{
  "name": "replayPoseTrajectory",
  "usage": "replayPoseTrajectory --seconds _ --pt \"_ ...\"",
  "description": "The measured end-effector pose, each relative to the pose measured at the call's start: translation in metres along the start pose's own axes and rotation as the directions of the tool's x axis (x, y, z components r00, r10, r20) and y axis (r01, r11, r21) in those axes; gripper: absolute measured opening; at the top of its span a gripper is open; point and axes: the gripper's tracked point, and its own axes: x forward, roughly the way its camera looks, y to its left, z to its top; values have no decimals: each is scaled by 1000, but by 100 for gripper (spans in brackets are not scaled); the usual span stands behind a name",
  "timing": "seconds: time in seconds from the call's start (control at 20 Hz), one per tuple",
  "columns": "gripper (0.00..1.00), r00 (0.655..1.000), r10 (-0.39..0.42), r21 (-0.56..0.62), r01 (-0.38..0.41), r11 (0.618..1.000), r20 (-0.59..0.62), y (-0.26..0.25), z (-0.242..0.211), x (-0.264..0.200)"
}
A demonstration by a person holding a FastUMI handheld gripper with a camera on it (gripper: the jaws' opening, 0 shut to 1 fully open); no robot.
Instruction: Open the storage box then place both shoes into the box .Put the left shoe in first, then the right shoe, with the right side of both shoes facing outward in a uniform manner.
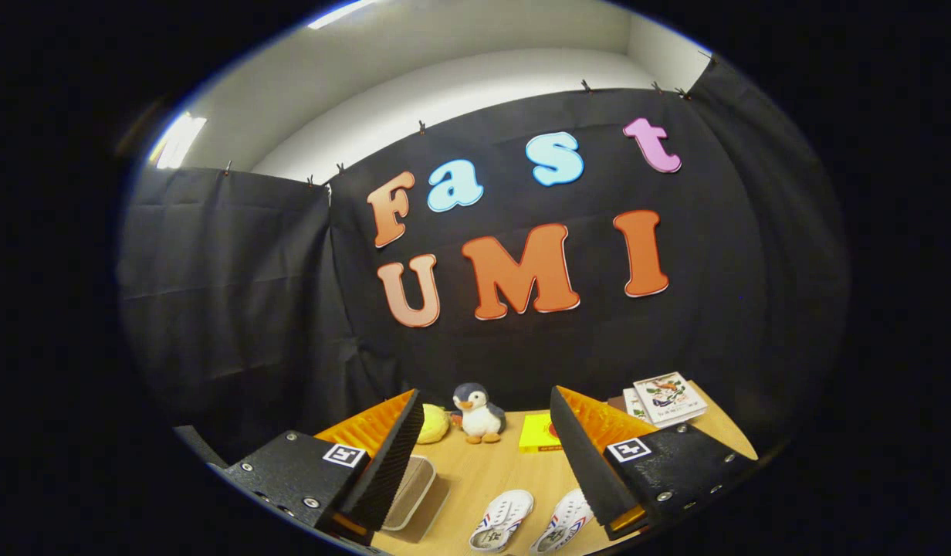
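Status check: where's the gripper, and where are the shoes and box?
Gripper open, empty, held above table. Both shoes on table between fingers, untouched. Storage box by left finger; lid state unclear. Nothing blocking.

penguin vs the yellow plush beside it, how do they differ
The penguin is grey and white with orange feet; the yellow plush is one plain colour. The penguin sits upright and taller; the plush lies low and is partly hidden behind one finger. Both are soft toys at the table's far edge, beyond the open fingers.
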Motion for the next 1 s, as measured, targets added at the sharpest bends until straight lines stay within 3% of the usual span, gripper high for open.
replayPoseTrajectory --seconds 0.25,0.4,0.75,1.0 --pt "97 983 82 81 -69 994 -161 19 -52 14" --pt "97 954 144 119 -116 986 -263 37 -87 24" --pt "97 814 330 316 -190 929 -479 81 -170 32" --pt "97 707 395 383 -188 905 -586 100 -232 36"
